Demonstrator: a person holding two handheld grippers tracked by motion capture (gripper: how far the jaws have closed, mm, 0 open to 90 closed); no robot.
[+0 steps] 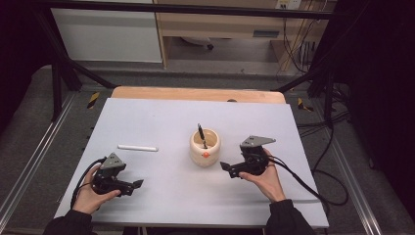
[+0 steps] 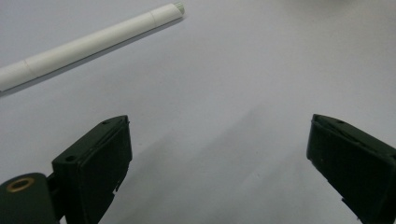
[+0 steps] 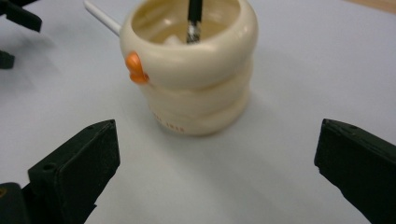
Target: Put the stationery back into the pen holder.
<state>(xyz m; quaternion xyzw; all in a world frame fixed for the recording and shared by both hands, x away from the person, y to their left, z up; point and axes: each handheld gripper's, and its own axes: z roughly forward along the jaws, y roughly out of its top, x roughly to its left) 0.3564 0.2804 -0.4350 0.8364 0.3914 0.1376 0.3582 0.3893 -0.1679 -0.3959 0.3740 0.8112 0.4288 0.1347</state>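
Facing cream pot [image 3: 189,74], jaws apart, empty

A cream, ridged cup [image 1: 204,148] with a small orange knob on its side stands upright near the middle of my grey table. A black pen [image 1: 201,135] leans inside it, top poking out. A white pen [image 1: 138,148] lies flat, well to its left
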